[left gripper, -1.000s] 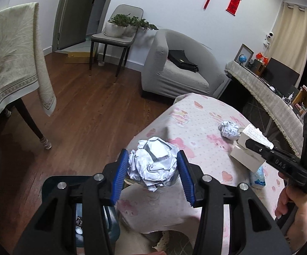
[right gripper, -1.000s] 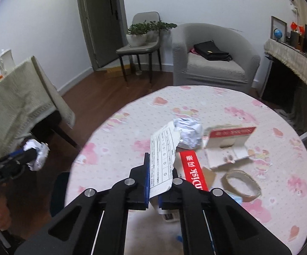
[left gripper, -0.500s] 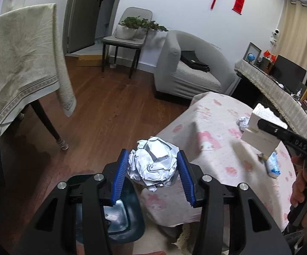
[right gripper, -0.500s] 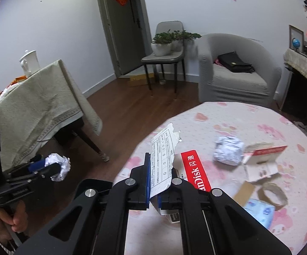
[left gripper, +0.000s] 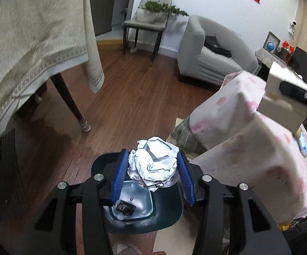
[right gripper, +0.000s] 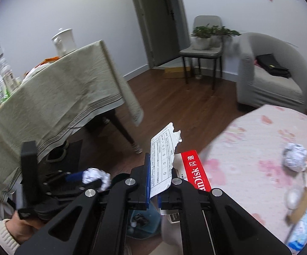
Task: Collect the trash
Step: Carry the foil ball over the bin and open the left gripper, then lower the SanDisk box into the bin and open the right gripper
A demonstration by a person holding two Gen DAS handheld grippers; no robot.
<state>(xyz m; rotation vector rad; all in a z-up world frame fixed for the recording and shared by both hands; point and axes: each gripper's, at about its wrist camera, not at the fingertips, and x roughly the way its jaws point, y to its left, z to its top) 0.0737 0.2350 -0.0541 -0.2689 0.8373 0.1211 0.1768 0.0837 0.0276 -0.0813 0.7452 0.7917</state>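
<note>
My left gripper is shut on a crumpled foil-and-paper ball, which hangs right above the open dark green trash bin on the floor. The bin holds a dark scrap and a small white bit. My right gripper is shut on a torn white box flap belonging to a red and white SanDisk box; this box shows at the far right of the left wrist view. In the right wrist view the left gripper with its ball sits lower left, over the bin.
A round table with a pink patterned cloth carries another foil ball, cardboard scraps, a tape ring and a blue packet. A beige-clothed table stands left, its leg close to the bin. Grey armchair and chair behind.
Both grippers swung left off the pink table toward the floor. The left one dropped with its ball until it hung over the bin. The right one carried the box past the table edge.
</note>
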